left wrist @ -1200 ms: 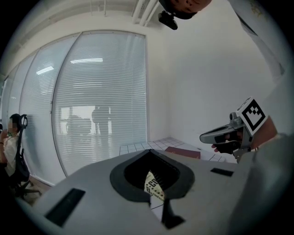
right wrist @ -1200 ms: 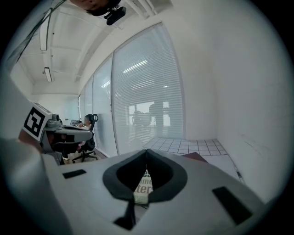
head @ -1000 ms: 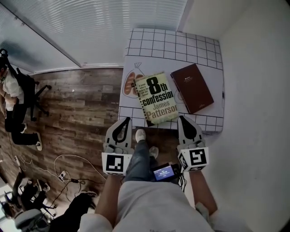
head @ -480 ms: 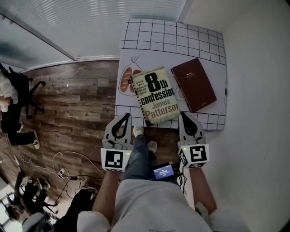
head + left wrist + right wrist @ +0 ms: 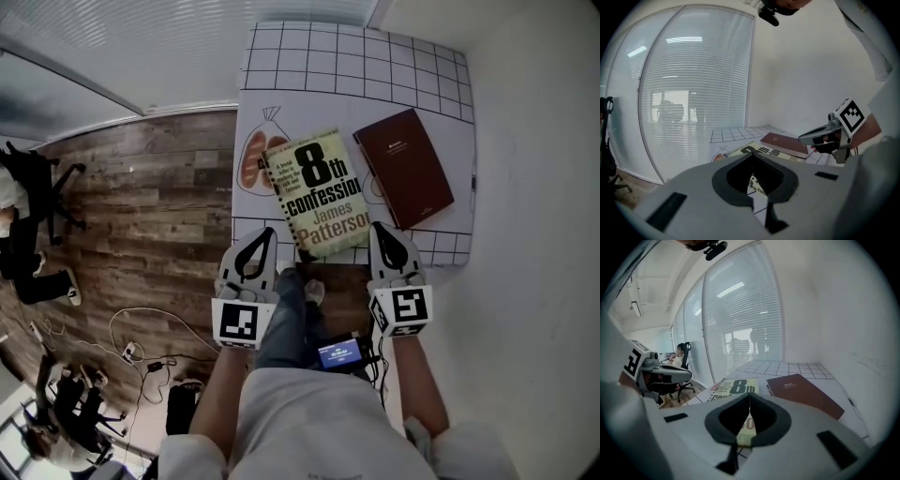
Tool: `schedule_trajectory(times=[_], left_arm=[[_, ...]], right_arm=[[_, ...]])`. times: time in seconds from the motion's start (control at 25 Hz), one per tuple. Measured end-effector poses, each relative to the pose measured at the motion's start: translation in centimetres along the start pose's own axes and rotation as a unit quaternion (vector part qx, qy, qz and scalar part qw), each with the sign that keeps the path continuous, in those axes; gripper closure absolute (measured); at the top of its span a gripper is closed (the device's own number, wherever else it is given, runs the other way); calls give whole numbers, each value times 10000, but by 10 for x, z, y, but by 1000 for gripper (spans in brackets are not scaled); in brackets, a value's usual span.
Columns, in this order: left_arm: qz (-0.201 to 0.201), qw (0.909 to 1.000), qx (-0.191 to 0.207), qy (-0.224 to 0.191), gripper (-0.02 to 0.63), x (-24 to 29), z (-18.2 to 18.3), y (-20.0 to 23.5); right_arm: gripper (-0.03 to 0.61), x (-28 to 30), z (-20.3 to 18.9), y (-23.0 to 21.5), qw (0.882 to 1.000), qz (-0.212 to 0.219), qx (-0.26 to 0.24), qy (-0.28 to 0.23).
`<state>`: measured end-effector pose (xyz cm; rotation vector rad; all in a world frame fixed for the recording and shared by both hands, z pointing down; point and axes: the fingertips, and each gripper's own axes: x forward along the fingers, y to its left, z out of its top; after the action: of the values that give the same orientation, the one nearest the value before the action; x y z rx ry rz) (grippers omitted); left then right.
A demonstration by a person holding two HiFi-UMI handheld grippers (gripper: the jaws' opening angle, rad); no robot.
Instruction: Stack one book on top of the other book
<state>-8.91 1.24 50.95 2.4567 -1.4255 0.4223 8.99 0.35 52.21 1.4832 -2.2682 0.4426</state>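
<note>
Overhead, table (image 5: pixel 441 66): white with black grid lines at its far and near ends, set against the wall on the right, with wood floor (image 5: pixel 150 187) to its left.
Head view, paperback (image 5: pixel 317 192): lies flat, cover up, on the near left part of the table, turned a little askew.
Head view, brown book (image 5: pixel 403 167): lies flat just right of the paperback and slightly farther off; the two are not stacked, and I cannot tell whether they touch.
Head view, left gripper (image 5: pixel 265 232): at the table's near edge, by the paperback's near left corner.
Head view, right gripper (image 5: pixel 379 228): at the near edge, by the paperback's near right corner.
Left gripper view, jaws: pressed together, nothing between them; the paperback lies just past the tips, the brown book beyond it, the right gripper at the right.
Right gripper view, jaws: pressed together and empty; the paperback is straight ahead, the brown book to its right, the left gripper at the left edge.
</note>
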Motion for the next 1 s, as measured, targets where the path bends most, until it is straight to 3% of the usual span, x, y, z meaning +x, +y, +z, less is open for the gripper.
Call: schedule_trajectory(times=[0.36,0.72,0.76,0.84,0.92,1.0], left_arm=[[-213,9993,-135,280,604,21,-22,2],[-379,9967,-400,599,604,33,-49,6],[-397,9962,-449,629,603,34,-51,6],[-426,9954,-558,656,603,37,-55,6],[-501,9939,-702,685,598,39,-57,4],[-629,9910,-917,749,502,42,-60,2]], right_arm=[[571,25,-27,-8,9991,31,107,398],[569,42,-30,-10,9984,136,267,477],[556,45,-31,-7,9979,226,323,521],[462,51,-36,-3,9960,400,422,674],[435,54,-39,-1,9949,472,443,777],[422,57,-39,-2,9947,464,427,811]])
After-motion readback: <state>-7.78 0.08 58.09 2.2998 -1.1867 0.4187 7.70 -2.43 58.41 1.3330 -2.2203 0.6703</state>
